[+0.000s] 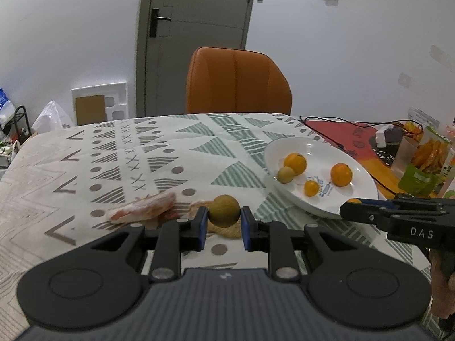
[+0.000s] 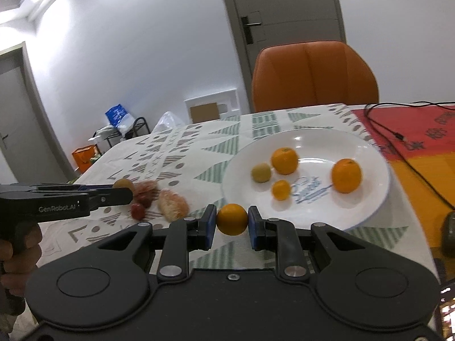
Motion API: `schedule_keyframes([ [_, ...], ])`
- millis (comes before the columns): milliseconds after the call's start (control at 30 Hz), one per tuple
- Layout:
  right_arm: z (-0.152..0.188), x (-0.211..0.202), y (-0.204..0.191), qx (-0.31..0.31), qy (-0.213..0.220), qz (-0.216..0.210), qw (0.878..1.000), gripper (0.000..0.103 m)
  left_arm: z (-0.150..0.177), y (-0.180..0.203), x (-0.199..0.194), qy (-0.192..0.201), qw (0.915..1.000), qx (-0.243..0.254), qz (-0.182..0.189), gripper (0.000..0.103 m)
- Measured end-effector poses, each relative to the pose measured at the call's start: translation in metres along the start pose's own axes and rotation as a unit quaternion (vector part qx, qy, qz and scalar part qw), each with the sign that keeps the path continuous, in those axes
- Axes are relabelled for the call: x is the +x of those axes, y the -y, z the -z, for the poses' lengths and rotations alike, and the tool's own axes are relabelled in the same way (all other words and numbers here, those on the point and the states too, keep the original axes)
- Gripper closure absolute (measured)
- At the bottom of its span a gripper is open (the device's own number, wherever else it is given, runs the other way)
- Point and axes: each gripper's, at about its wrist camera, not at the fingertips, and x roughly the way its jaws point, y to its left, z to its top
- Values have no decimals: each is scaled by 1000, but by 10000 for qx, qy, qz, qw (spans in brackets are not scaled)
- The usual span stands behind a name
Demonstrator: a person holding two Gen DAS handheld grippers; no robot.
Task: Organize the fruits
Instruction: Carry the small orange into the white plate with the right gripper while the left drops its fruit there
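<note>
My left gripper (image 1: pixel 223 223) is shut on a round brownish-green fruit (image 1: pixel 223 209), held just above the patterned tablecloth (image 1: pixel 113 153). In the right wrist view it comes in from the left (image 2: pixel 125 193) with that fruit (image 2: pixel 124 184) at its tip. My right gripper (image 2: pixel 231 223) is shut on a small orange (image 2: pixel 231 218) just short of the near rim of the white plate (image 2: pixel 312 139). The plate (image 1: pixel 315 147) carries two oranges (image 2: pixel 346 175), a tiny orange (image 2: pixel 281 189) and a brownish-green fruit (image 2: pixel 261 172).
Peeled pink citrus segments (image 1: pixel 145 211) (image 2: pixel 173 205), a hairy red fruit (image 2: pixel 146 193) and a smooth red one (image 2: pixel 138 211) lie left of the plate. An orange chair (image 1: pixel 237 81) stands behind the table. A black cable (image 2: pixel 412 167), red-orange mat and snack packs (image 1: pixel 426 159) lie right.
</note>
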Motion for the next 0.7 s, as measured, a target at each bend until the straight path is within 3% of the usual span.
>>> schedule_keyframes([
  [600,-10,-16,39,120,282,441,9986,81,-15,34,17,2,9993,340,164,80],
  [667,-11,-16,42,161,326,475,9982,79,-15,38,18,-9,9992,372,177,80],
  [700,-11,-16,44,196,377,502,9978,70,-15,39,19,-16,9991,382,178,80],
])
